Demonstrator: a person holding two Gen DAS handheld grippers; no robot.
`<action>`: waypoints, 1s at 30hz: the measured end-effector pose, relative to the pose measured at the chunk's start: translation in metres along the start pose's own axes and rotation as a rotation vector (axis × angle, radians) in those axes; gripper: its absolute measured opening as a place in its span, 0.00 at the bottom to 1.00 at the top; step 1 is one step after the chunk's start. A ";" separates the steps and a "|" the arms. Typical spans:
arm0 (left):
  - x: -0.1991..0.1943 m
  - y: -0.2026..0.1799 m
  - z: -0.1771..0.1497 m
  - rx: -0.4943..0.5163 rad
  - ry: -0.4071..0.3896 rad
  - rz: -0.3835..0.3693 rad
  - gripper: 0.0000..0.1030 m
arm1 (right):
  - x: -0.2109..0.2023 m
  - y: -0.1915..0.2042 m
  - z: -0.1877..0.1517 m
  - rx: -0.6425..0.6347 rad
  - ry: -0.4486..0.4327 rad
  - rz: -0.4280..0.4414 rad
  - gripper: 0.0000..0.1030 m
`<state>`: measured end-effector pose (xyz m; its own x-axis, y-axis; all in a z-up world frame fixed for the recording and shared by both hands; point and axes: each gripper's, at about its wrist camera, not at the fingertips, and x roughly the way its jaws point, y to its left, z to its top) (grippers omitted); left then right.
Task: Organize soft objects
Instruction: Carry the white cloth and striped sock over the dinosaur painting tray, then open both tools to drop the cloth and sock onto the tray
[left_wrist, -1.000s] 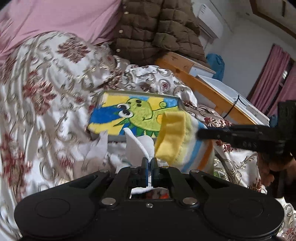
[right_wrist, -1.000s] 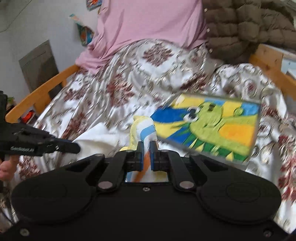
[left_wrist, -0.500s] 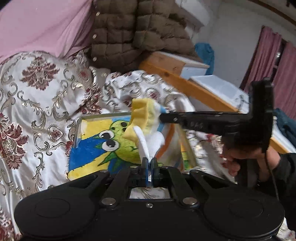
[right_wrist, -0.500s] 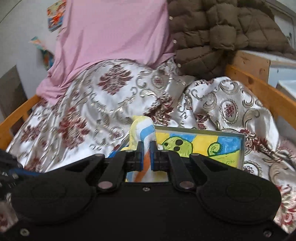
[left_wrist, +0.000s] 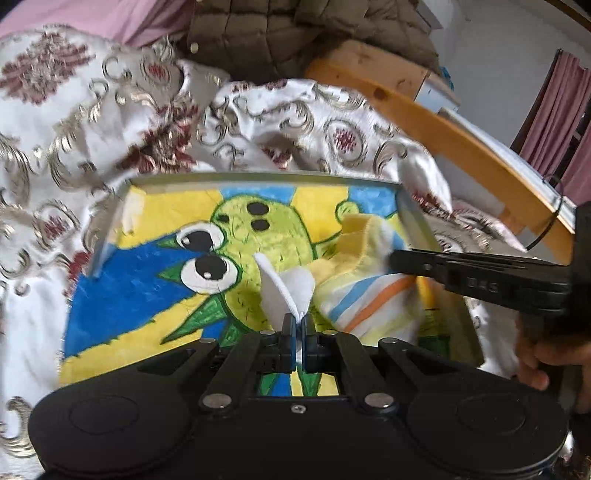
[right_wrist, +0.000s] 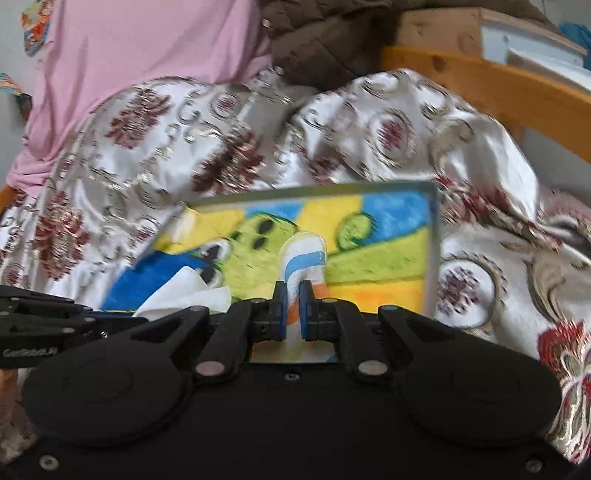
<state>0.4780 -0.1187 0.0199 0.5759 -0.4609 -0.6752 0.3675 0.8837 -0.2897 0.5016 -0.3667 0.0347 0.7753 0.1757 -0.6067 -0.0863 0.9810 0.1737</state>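
A soft cloth (left_wrist: 369, 295) with yellow, blue and orange stripes and a white corner hangs between both grippers. My left gripper (left_wrist: 297, 321) is shut on its white corner. In the right wrist view my right gripper (right_wrist: 293, 291) is shut on its striped edge (right_wrist: 304, 258). Seen from the left wrist, the right gripper (left_wrist: 397, 260) reaches in from the right and pinches the yellow part. The left gripper (right_wrist: 125, 319) shows at the left edge of the right wrist view. Right under the cloth lies a shallow grey-rimmed tray (left_wrist: 258, 177) painted with a green cartoon creature.
The tray rests on a rumpled white satin quilt (left_wrist: 74, 129) with red and gold flowers. A brown quilted jacket (left_wrist: 277, 33) and pink fabric (right_wrist: 129, 55) lie behind. A wooden bed rail (left_wrist: 443, 133) runs along the right. A person's hand (left_wrist: 535, 354) holds the right gripper.
Both grippers have carried the cloth forward and down, so that it now hangs low over the painted tray, which looks much nearer. Both stayed shut on the cloth.
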 end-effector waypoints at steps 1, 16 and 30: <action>0.006 0.002 -0.002 -0.008 0.008 0.000 0.01 | 0.002 -0.003 -0.004 -0.007 0.003 -0.010 0.02; 0.007 0.004 -0.015 -0.016 0.030 0.081 0.25 | -0.022 0.008 -0.025 -0.078 -0.008 -0.097 0.49; -0.077 -0.003 -0.023 -0.023 -0.102 0.199 0.83 | -0.104 0.056 -0.019 -0.196 -0.096 -0.100 0.99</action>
<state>0.4159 -0.0837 0.0575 0.7068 -0.2823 -0.6486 0.2236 0.9591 -0.1737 0.4043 -0.3282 0.0934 0.8410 0.0775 -0.5354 -0.1191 0.9919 -0.0434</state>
